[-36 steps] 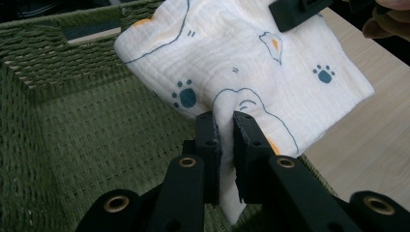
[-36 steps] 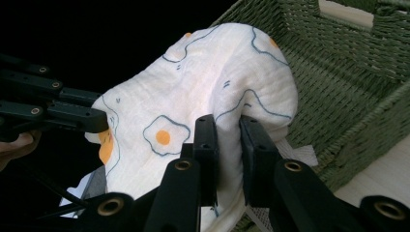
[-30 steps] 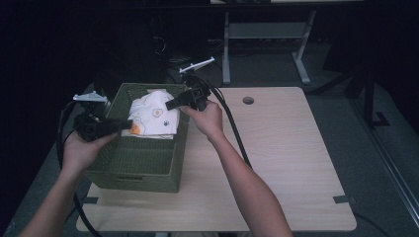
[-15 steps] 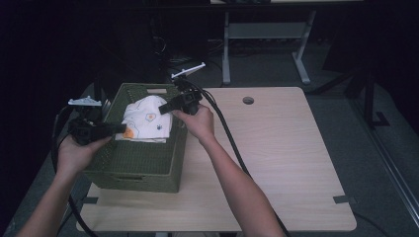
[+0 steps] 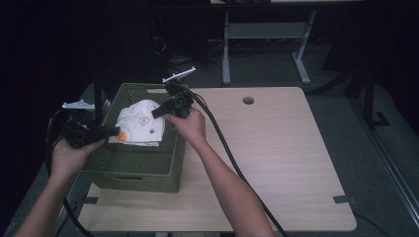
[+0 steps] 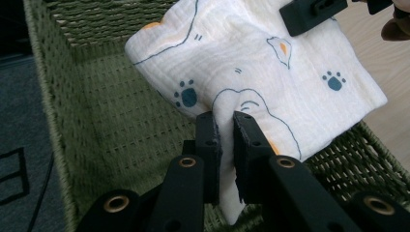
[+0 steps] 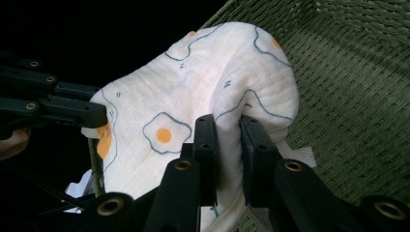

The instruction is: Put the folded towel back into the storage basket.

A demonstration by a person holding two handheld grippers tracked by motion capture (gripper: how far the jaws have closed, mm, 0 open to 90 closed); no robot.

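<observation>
The left gripper (image 5: 109,131) is pointing toward three o'clock with its jaws pinching closed on a fold of cloth (image 6: 251,72). The right gripper (image 5: 157,112) is pointing toward eight o'clock, also clamping the cloth, and both forearms are reaching in from six o'clock.

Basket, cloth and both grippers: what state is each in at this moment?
Green woven basket: upright on the table, open top.
White printed cloth: bunched, held up over the basket, pinched at two spots.
Left gripper: shut on the cloth.
Right gripper: shut on the cloth.
Table: light wood, bears the basket.
</observation>
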